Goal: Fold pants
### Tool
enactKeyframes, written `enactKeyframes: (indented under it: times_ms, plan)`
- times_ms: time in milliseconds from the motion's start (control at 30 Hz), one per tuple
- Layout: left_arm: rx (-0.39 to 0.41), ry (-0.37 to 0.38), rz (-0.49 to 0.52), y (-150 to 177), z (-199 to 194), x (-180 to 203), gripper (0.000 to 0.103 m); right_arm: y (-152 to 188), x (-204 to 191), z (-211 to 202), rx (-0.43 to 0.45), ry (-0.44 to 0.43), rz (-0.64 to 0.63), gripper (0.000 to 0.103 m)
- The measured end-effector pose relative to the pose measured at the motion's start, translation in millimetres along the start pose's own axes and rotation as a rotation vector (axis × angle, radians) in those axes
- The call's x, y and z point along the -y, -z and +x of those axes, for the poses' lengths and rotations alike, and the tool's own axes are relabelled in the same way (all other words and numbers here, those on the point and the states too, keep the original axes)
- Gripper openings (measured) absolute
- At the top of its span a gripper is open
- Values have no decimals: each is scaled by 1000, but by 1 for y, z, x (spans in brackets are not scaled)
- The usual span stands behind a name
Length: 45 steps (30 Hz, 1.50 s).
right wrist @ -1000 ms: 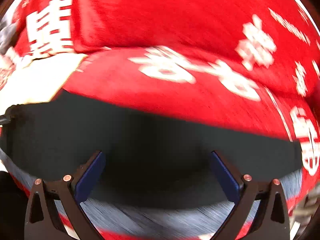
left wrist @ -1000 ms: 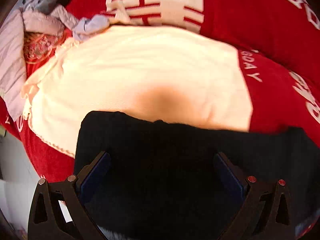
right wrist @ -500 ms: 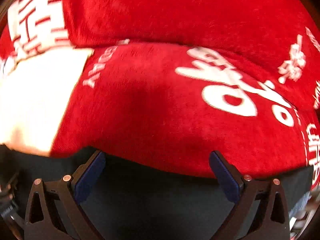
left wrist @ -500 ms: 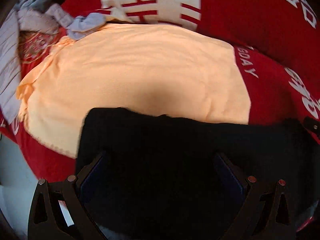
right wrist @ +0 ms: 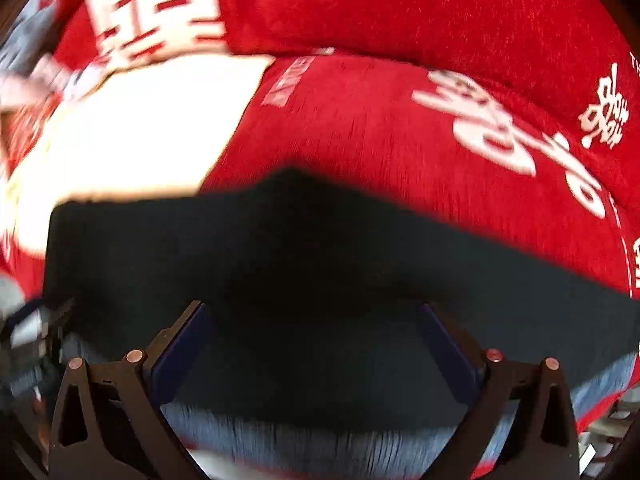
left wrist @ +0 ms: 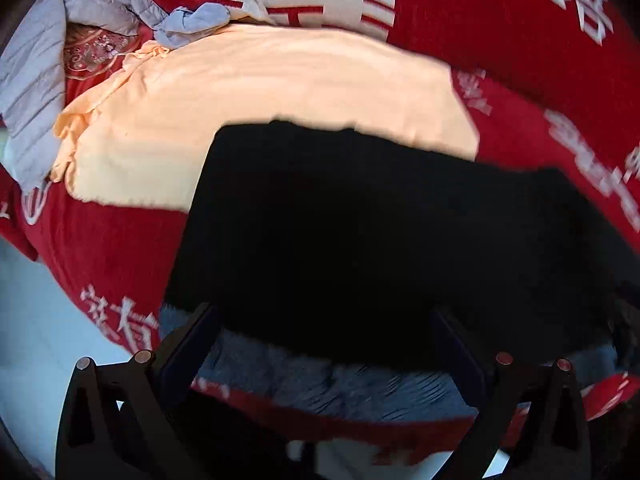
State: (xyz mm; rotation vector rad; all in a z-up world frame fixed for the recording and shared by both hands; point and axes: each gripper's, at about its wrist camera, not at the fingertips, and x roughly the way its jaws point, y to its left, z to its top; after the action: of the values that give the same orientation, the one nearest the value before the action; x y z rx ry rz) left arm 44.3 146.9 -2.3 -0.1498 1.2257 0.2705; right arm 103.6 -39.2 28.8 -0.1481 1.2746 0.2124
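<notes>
Black pants [left wrist: 380, 240] spread on red blanket [left wrist: 112, 256]; soft, limp, light. Left tongs [left wrist: 324, 344] and right tongs [right wrist: 312, 336] wide open, empty. Pinch hem corners near 6 o'clock.

Pants [left wrist: 380, 232]: in left wrist view the black cloth drew back from the lens — far edge sat further out over the peach towel [left wrist: 260, 92], and a grey fleecy lining strip [left wrist: 340, 384] came into sight at the near edge.
Red blanket [right wrist: 400, 128]: in right wrist view, vs 0.5 s ago, less of it showed — pants [right wrist: 320, 264] rose to cover the mid frame, edge w/ a peak.
</notes>
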Motion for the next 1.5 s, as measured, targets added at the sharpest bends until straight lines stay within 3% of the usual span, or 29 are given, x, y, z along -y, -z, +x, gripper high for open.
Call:
enactKeyframes:
  times_ms: [67,100,133,233,300,400,500,600,633,700,867,1033,1167,1300,1400,1433,1500]
  plan:
    - [-47,0,-29,7,17,-9,103,27,0,10,-22,68,-41,103]
    - [-29,11,-46,9,15,-12,103,38,7,14,-11,53,-45,103]
    - [-24,4,-49,10,14,-15,103,42,12,10,22,29,-36,103]
    - [-52,-35,-61,10,18,-26,103,50,42,-1,29,69,2,103]
    - [-78,-21,-123,10,16,-36,103,54,65,-4,12,95,58,103]
    - [-34,18,-138,13,-1,-29,103,61,80,-19,30,84,107,103]
    - [-29,104,-42,20,-4,9,103,72,76,-16,44,29,62,103]
    - [-69,-8,102,31,13,50,103,80,75,0,28,89,28,103]
    - [-96,-32,113,33,18,56,103,84,78,-5,43,94,19,103]
    - [-79,-26,101,34,10,63,103,88,90,-14,53,103,32,103]
    - [9,33,236,25,-30,126,103,113,184,-56,116,100,226,103]
    - [-26,147,324,15,-38,212,103,157,311,-83,144,163,483,103]
    - [-35,187,414,13,-37,298,103,198,389,-91,175,99,650,103]
    - [-90,153,473,16,-13,362,103,220,419,-80,184,33,681,103]
    - [-72,128,426,10,-11,381,103,217,435,-60,201,-62,688,100]
    - [-83,122,428,8,-12,385,103,215,441,-52,200,-85,686,95]
    - [-79,121,434,6,-14,390,103,209,439,-50,241,-48,651,95]
